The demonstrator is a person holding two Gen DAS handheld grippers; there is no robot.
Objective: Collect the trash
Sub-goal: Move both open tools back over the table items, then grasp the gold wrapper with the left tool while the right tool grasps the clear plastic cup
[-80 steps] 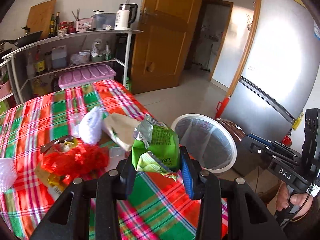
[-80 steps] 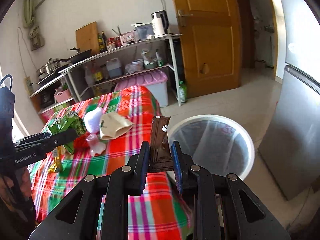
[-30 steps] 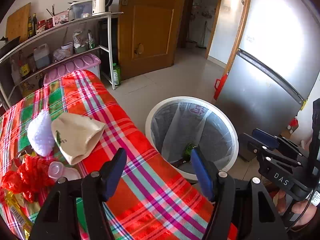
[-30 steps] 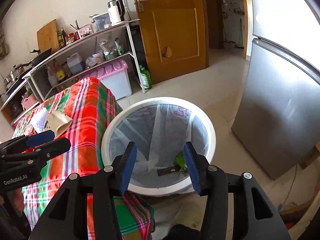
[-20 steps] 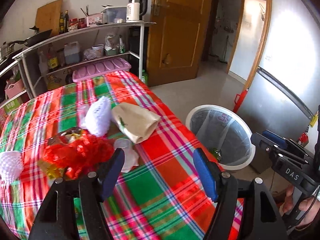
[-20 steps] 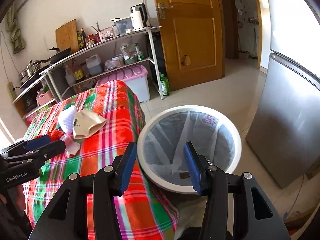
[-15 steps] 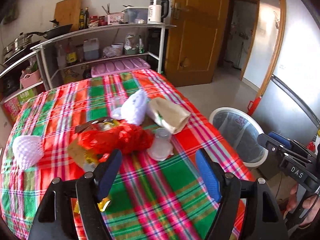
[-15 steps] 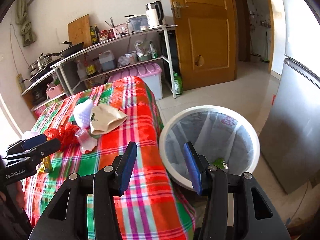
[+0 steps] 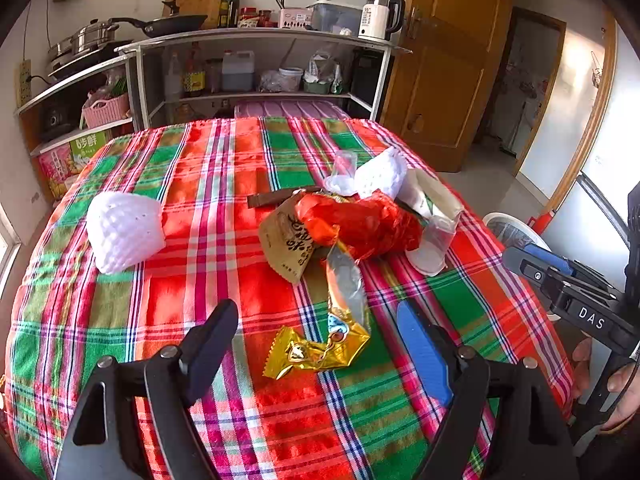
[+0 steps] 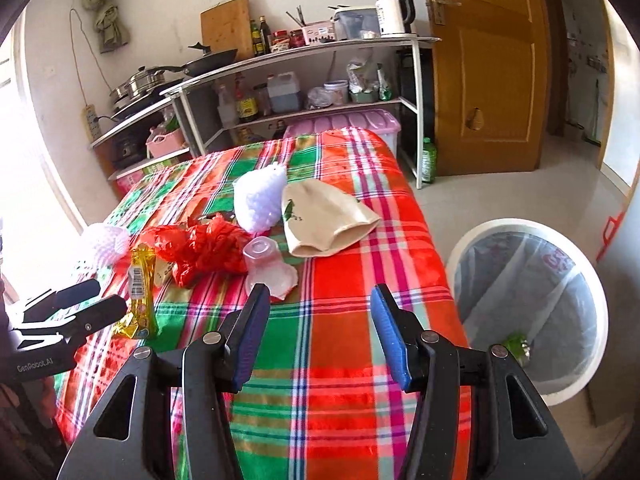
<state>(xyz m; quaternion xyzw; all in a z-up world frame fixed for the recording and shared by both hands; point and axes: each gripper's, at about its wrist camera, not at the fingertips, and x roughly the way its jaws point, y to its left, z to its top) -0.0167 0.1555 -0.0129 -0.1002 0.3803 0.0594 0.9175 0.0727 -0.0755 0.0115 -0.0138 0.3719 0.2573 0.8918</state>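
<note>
Trash lies on the plaid table (image 9: 192, 168): a gold wrapper (image 9: 320, 344) (image 10: 141, 292), a red plastic bag (image 9: 360, 224) (image 10: 200, 248), a tan packet (image 9: 286, 240), a clear cup (image 9: 432, 244) (image 10: 268, 268), a beige paper bag (image 10: 324, 220) and two white foam nets (image 9: 124, 232) (image 10: 258, 196). My left gripper (image 9: 314, 316) hovers over the gold wrapper with its jaws opening and nothing between them. My right gripper (image 10: 319, 294) hangs above the table's near right part, just short of the cup, jaws opening and empty.
A white-rimmed bin (image 10: 528, 300) with a liner stands on the floor right of the table, a green packet (image 10: 516, 344) inside. Kitchen shelves (image 9: 256, 40) and a pink storage box (image 10: 344, 124) stand behind the table. A wooden door (image 10: 488, 72) and a fridge are at the right.
Both grippers let the green packet and brown wrapper drop into the bin, then swung left from the bin back over the table. Both pairs of jaws have widened.
</note>
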